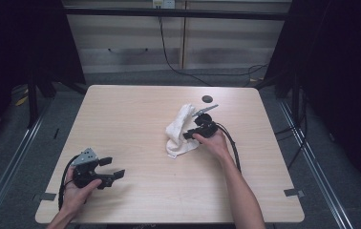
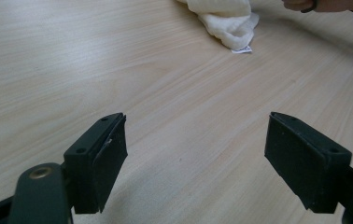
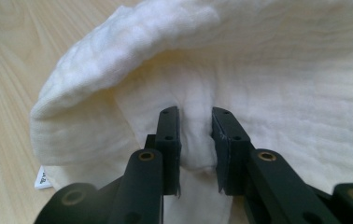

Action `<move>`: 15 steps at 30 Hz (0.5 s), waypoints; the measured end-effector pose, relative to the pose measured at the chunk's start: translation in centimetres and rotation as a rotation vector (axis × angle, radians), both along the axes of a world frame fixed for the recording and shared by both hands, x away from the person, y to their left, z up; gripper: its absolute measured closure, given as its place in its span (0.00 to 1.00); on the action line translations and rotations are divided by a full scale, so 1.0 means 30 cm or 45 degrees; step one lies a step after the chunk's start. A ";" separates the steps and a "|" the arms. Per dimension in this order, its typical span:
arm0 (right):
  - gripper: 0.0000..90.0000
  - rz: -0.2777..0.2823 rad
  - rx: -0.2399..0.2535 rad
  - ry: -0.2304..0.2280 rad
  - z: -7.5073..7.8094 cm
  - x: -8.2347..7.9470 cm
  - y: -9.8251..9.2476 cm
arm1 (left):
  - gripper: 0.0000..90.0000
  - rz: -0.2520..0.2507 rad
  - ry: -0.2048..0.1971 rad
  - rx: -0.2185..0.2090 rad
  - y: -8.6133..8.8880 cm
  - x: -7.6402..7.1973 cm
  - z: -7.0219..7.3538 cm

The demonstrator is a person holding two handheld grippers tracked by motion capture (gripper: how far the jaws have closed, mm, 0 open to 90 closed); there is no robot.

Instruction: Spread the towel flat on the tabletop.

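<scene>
A crumpled white cloth point(image 1: 177, 130) lies right of the middle of the light wooden table point(image 1: 131, 109). My right gripper point(image 1: 188, 136) reaches it from the right and is shut on a raised fold of the cloth point(image 3: 268, 60); the fold bunches between both pads point(image 3: 171, 140). My left gripper point(image 1: 113, 168) rests near the front left of the table, held in a hand, its jaws wide open with nothing between them. In the left gripper view point(image 2: 195, 135) bare wood lies between the jaws, and the cloth point(image 2: 228, 21) with its small label sits far ahead.
A small black round cap point(image 1: 207, 99) is set into the table just behind the cloth. Cables trail from both grippers toward the front edge. Grey tape marks point(image 1: 294, 192) sit at the front corners. Dark frame posts stand on either side of the table.
</scene>
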State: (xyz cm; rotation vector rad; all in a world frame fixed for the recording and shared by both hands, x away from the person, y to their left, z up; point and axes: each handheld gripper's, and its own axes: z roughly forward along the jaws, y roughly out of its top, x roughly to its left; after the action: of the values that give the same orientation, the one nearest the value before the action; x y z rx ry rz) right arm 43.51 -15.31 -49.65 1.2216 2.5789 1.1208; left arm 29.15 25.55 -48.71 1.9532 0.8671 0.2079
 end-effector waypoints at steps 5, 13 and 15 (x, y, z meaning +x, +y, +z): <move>0.83 0.009 0.021 -0.015 -0.004 -0.072 -0.007 | 0.23 0.005 0.004 0.000 -0.003 0.003 -0.001; 0.83 0.051 0.049 -0.041 -0.013 -0.169 0.005 | 0.23 0.010 0.003 0.004 -0.010 0.005 -0.001; 0.83 0.059 0.042 -0.043 -0.011 -0.191 0.015 | 0.23 0.005 -0.001 0.001 -0.009 0.006 -0.001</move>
State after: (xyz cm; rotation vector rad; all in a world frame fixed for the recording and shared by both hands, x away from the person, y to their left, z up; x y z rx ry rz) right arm 37.77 -14.87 -49.99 1.1450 2.5862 1.1868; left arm 29.32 25.29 -48.72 1.9524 0.8707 0.2109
